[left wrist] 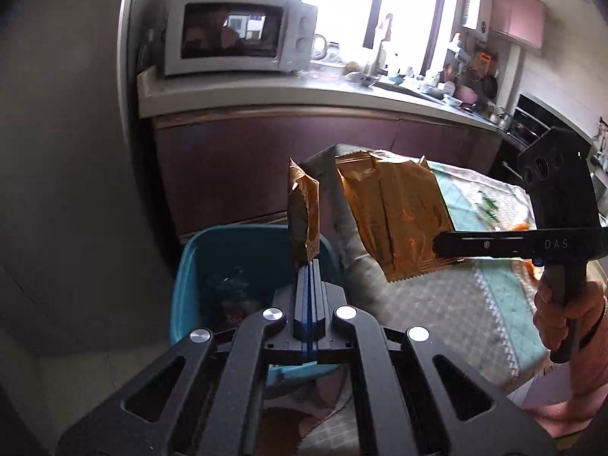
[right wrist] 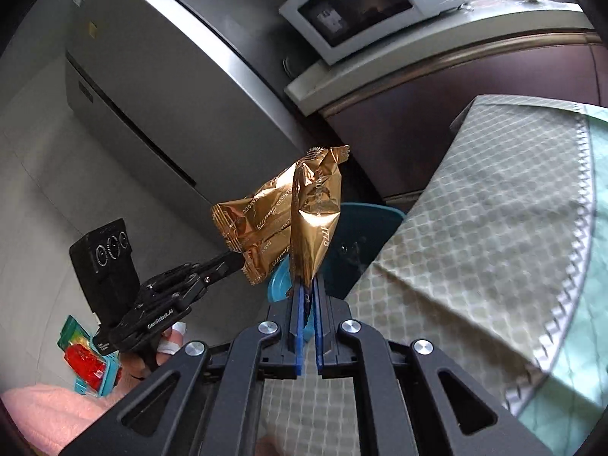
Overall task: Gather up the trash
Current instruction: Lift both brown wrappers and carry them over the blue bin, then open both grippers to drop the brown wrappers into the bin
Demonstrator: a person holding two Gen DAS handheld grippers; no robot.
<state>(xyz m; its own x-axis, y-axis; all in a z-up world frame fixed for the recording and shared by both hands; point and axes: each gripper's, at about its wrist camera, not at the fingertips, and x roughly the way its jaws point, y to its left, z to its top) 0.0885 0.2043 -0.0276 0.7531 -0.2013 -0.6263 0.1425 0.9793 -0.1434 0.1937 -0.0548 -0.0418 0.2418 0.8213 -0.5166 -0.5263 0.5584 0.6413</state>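
My left gripper (left wrist: 309, 266) is shut on a gold snack wrapper (left wrist: 303, 214), held edge-on above the blue trash bin (left wrist: 197, 266). My right gripper (right wrist: 308, 285) is shut on a second gold wrapper (right wrist: 313, 228), held beside the first, over the table corner near the bin (right wrist: 364, 228). In the left wrist view the right gripper (left wrist: 440, 245) pinches its wrapper (left wrist: 395, 216) from the right. In the right wrist view the left gripper (right wrist: 237, 262) holds its wrapper (right wrist: 258, 224) at the left. The bin holds some dark trash.
A table with a checked cloth (right wrist: 475, 228) stands right of the bin. A counter with a microwave (left wrist: 235, 34) is behind. A grey fridge (right wrist: 152, 87) is at the left. Colourful packets (right wrist: 87, 357) lie on the floor.
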